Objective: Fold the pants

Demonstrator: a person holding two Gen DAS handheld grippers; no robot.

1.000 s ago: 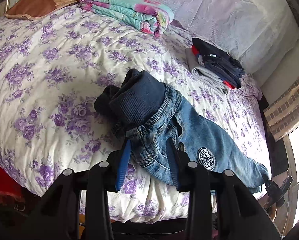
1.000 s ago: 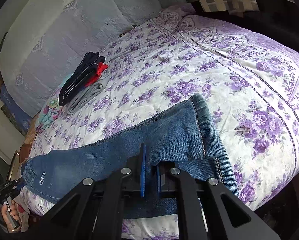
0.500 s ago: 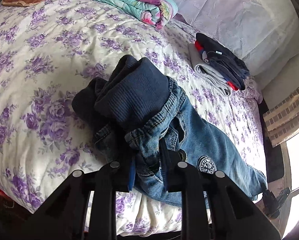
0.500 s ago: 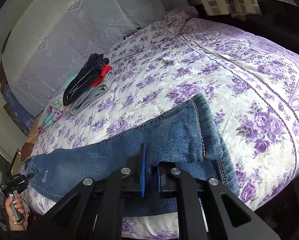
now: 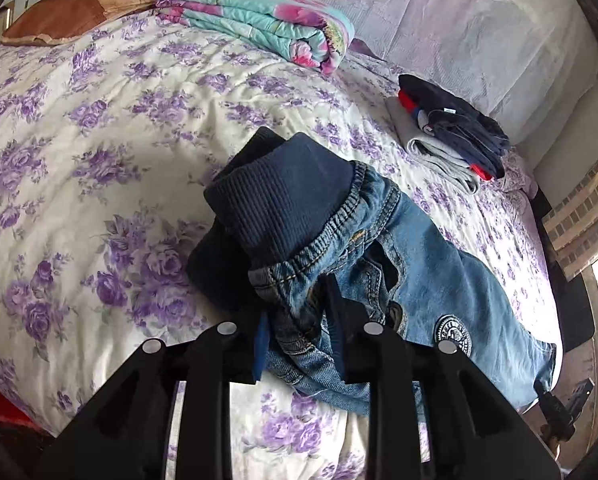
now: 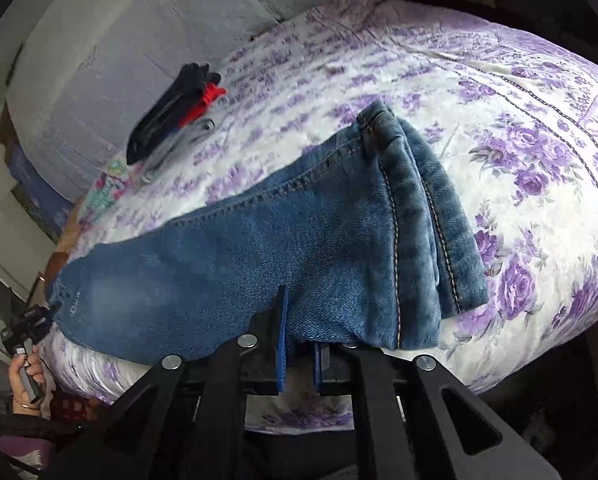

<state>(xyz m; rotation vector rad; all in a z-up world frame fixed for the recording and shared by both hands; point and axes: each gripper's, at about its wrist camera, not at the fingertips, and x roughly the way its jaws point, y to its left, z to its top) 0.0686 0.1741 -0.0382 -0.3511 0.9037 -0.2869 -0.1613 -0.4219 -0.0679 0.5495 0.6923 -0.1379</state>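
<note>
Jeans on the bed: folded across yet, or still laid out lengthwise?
Not folded across: the jeans lie stretched lengthwise on the bed, waistband bunched at the left gripper, hem end at the right gripper.

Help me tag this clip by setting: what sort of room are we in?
Most likely a home bedroom. The jeans lie on a bed with a purple-flowered bedspread, a brown pillow and a folded floral blanket sit at its far side, and a stack of folded clothes waits nearby.
</note>
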